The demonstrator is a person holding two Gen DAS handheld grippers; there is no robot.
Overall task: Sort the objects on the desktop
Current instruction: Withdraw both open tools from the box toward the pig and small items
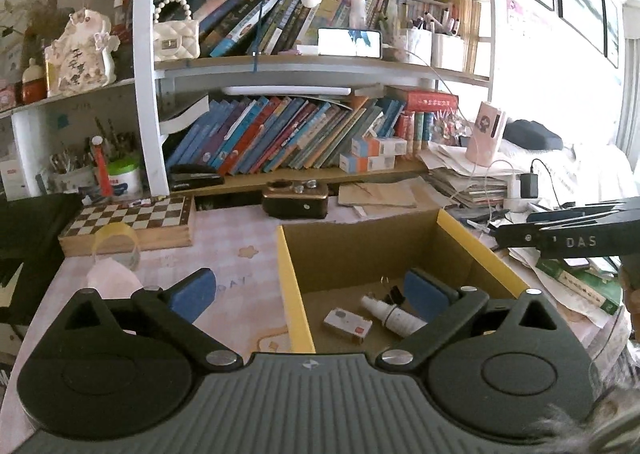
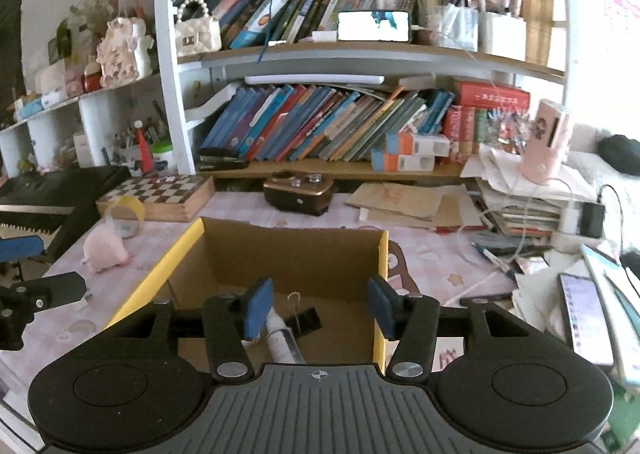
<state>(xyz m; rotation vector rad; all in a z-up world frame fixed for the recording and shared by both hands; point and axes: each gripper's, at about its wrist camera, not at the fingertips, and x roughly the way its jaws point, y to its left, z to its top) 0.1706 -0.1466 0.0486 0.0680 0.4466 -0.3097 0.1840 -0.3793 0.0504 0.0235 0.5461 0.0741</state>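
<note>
Left gripper (image 1: 308, 296) and right gripper (image 2: 318, 308): blue-padded jaws apart, empty. Open cardboard box (image 2: 292, 250), yellow-edged, on the pink checked surface (image 1: 232, 250), holds a white spray bottle (image 1: 394, 316), black binder clip (image 2: 306, 319) and small flat carton (image 1: 347, 324), apparently a card pack.

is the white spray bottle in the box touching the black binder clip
Cannot tell. In the left wrist view the spray bottle overlaps the binder clip; no gap or contact shows plainly.
</note>
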